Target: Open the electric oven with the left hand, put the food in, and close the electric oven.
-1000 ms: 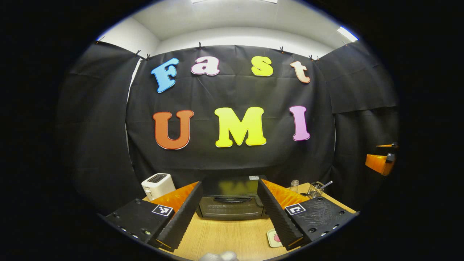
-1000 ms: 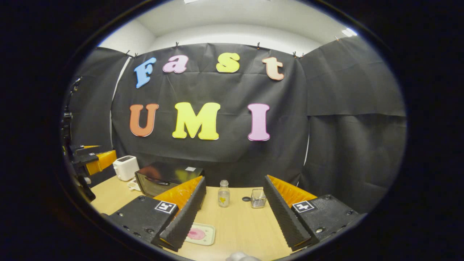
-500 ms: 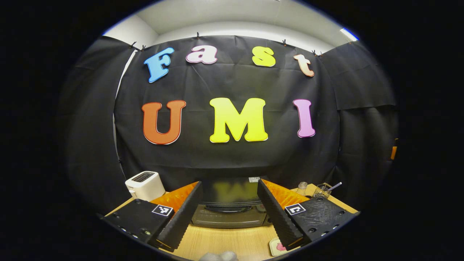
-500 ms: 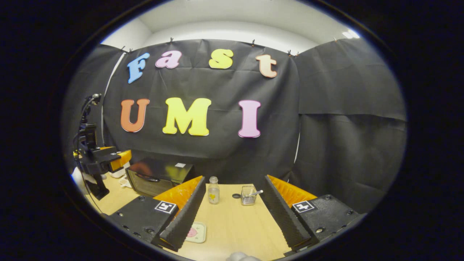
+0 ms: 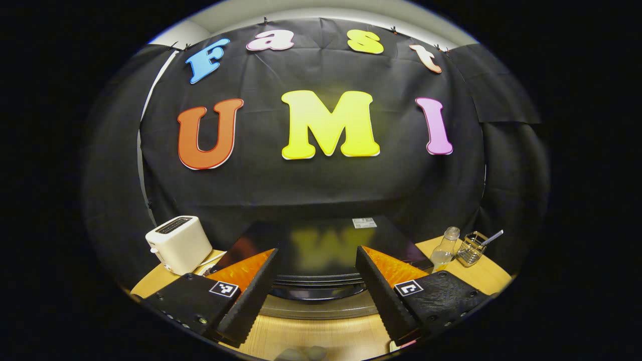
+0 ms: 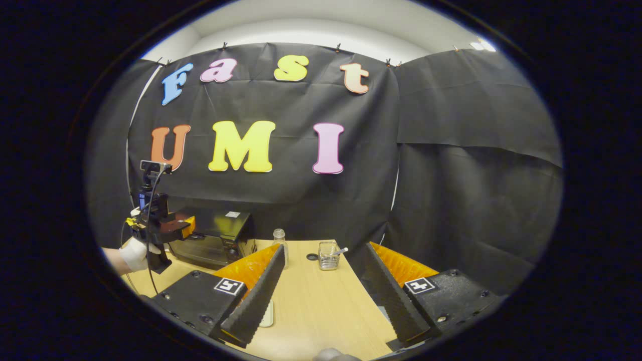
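In the left gripper view we see the left claw (image 5: pixel 316 296) spread wide with nothing between its fingers, held just in front of the electric oven (image 5: pixel 321 250). The oven's dark glossy top lies between and beyond the two fingers, and its curved door handle (image 5: pixel 318 292) sits low between them, not touched by either. The door looks closed. A white toaster (image 5: pixel 178 244) stands to the left of the oven on the wooden counter (image 5: pixel 321 333). To the right of the oven stand a small clear bottle (image 5: pixel 445 246) and, just beside it, a wire basket (image 5: pixel 470 248) with a utensil sticking out.

In the right gripper view we see the right claw (image 6: pixel 323 296) also spread wide and empty, hovering over bare counter (image 6: pixel 321 311). The oven (image 6: pixel 213 238) stands at the far left of the counter. The left claw (image 6: pixel 186 228) is close against its front, held by a white-gloved hand (image 6: pixel 135 253). The bottle (image 6: pixel 278 240) and the wire basket (image 6: pixel 328 254) stand further back, right of the oven. A pale plate edge (image 6: pixel 267 315) peeks out beside the right claw's left finger; we cannot tell what lies on it
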A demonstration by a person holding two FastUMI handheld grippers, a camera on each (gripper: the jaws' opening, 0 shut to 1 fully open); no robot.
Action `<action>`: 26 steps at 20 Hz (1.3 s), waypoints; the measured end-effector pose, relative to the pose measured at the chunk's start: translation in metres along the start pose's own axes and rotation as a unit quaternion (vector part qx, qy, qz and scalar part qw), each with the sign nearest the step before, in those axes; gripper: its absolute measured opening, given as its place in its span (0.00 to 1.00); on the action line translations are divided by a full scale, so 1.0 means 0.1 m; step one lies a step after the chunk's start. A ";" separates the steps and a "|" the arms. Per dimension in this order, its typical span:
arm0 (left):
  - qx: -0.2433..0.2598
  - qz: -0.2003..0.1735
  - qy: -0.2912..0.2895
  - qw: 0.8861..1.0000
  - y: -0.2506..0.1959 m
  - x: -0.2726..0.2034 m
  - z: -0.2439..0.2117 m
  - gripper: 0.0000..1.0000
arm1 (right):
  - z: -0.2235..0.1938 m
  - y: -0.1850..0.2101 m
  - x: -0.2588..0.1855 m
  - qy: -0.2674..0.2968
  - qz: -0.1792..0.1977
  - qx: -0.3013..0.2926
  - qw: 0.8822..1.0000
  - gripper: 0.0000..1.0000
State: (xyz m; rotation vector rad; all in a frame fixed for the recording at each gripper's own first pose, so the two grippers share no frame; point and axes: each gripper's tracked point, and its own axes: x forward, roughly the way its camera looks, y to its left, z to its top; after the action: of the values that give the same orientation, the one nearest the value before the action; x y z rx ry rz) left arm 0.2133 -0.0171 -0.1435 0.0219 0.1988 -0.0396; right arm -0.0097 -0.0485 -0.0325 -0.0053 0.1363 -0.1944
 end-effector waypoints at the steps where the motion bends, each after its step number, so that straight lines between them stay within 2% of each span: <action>1: 0.006 -0.002 0.007 1.000 -0.01 0.02 -0.07 0.97 | -0.03 -0.01 -0.01 0.003 -0.002 0.002 1.000 0.97; 4: 0.012 -0.006 0.040 0.999 -0.03 0.07 -0.31 0.96 | -0.12 0.02 -0.03 0.015 0.001 0.009 1.000 0.98; 7: 0.002 -0.007 0.046 0.999 -0.02 0.06 -0.33 0.96 | -0.09 0.02 -0.06 0.016 0.002 0.005 1.000 0.97; 8: 0.001 -0.007 0.042 0.999 -0.03 0.07 -0.30 0.97 | -0.09 0.03 -0.09 0.014 0.005 0.002 1.000 1.00; 12: -0.003 -0.004 0.052 0.999 -0.01 -0.01 -0.33 0.97 | -0.01 0.00 -0.14 0.003 0.005 0.006 1.000 0.97; 19: -0.007 -0.002 0.070 0.998 -0.03 -0.44 -0.58 0.97 | -0.13 -0.03 -0.27 0.009 0.006 0.015 1.000 0.97; 26: -0.011 -0.018 0.105 0.994 -0.06 -0.85 -1.01 0.97 | -0.36 0.00 -0.42 0.029 0.012 0.016 0.999 0.97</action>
State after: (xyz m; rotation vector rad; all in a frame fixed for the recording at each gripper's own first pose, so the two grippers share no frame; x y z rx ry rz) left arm 0.1094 -0.0178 -0.2260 -0.0002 0.4105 -0.0710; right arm -0.0555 -0.0398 -0.0629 0.0346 0.1900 -0.1729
